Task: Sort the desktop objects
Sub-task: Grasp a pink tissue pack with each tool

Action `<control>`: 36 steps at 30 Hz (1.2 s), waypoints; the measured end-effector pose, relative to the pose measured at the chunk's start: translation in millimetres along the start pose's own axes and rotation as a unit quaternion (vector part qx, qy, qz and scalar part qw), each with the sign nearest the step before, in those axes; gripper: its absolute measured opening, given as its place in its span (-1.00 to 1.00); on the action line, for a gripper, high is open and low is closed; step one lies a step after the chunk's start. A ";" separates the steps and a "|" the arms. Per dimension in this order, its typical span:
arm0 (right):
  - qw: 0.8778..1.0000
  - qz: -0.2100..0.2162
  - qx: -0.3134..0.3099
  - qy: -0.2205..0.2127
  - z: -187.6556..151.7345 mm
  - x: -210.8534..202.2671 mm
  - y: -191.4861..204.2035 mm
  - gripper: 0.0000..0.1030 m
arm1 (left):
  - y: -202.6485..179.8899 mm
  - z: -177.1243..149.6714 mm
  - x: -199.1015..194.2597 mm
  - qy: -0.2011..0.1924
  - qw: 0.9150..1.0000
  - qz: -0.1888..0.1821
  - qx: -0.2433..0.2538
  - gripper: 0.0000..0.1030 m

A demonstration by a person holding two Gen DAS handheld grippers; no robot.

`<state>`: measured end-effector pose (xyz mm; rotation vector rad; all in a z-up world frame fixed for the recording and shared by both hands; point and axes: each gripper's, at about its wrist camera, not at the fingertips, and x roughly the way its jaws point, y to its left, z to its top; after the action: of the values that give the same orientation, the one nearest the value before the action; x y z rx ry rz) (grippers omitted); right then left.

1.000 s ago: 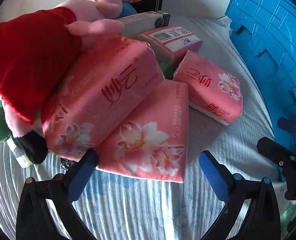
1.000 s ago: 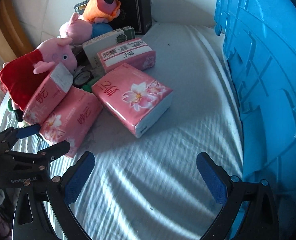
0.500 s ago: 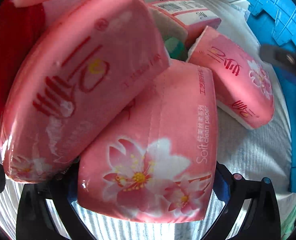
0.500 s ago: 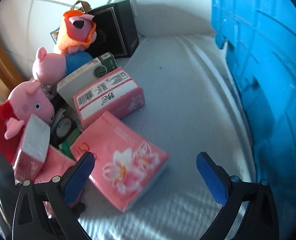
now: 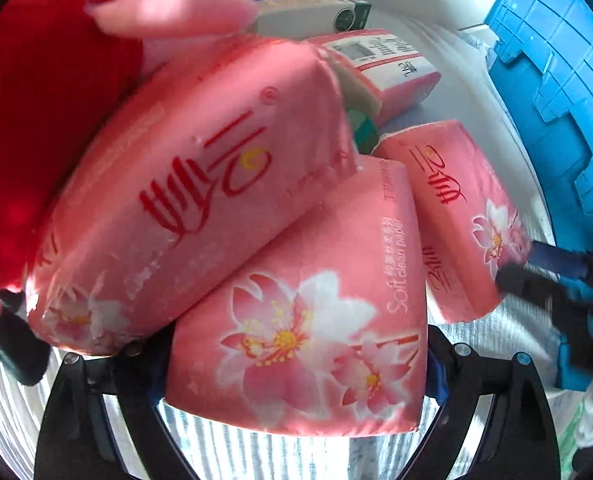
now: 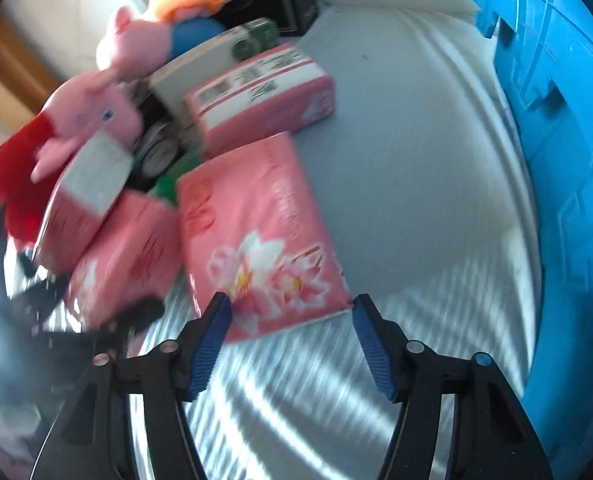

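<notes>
The left tool (image 5: 296, 376) clamps a glossy pink, flower-printed tissue pack (image 5: 308, 320) at 6 o'clock. The right tool (image 6: 292, 320) brackets another such pack (image 6: 256, 232); whether it grips is unclear.

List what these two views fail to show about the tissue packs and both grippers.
- Left wrist view: the front tissue pack hides the left hand-held gripper pads, so contact is unclear.
- Same view: the tilted tissue pack covers the green item behind it.
- Right wrist view: motion blur smears the far tissue pack's label.
- Right hand-held gripper: whether it touches the flowered pack is unclear.
</notes>
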<state>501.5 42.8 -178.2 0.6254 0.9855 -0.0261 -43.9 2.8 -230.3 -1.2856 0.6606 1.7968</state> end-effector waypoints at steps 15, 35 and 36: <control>0.998 -0.064 0.005 0.016 1.5 24.7 25.4 0.77 | -7.6 -12.6 -6.3 0.005 0.998 0.028 0.053 0.81; 0.989 -0.121 0.086 0.015 -69.6 -32.7 20.1 0.99 | -24.1 -58.9 -45.6 0.039 0.990 0.026 0.131 0.81; 0.988 -0.124 0.087 0.012 -66.5 -33.1 21.6 0.99 | -24.5 -57.9 -45.6 0.040 0.990 0.027 0.134 0.82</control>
<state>438.0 85.7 -168.0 0.6608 1.0871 -0.3287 13.4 -43.9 -206.5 -1.1697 0.9555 1.6404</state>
